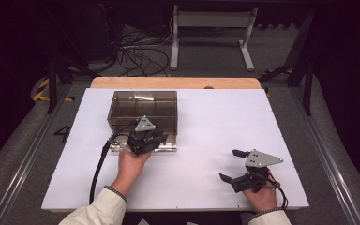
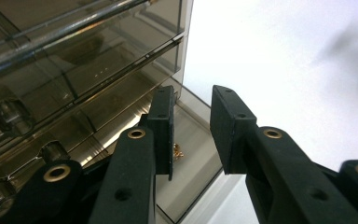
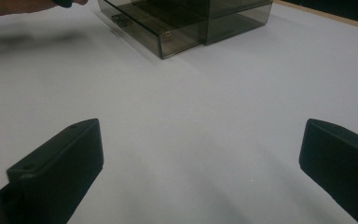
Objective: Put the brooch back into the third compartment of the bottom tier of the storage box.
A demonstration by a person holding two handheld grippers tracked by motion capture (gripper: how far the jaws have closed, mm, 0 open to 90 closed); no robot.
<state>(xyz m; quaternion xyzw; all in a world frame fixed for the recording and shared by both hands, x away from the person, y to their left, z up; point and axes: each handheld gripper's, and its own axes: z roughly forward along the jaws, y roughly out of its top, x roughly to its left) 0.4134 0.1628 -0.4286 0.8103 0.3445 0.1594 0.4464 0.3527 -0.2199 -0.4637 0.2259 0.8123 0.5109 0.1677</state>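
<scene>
Standing on the white desk [image 1: 206, 140]: one smoked-plastic drawer box [image 1: 143, 110], far left of centre, its bottom drawer [image 3: 161, 28] pulled partly out toward the person. Left gripper [image 2: 193, 135] poised at that drawer's front, fingers [image 2: 165, 126] a narrow gap apart with nothing pinched between them (placed, I judge, to work the drawer). Right gripper [image 1: 236, 166] resting well apart on bare desk, fingers [image 3: 60, 163] spread wide, empty, seemingly waiting.
</scene>
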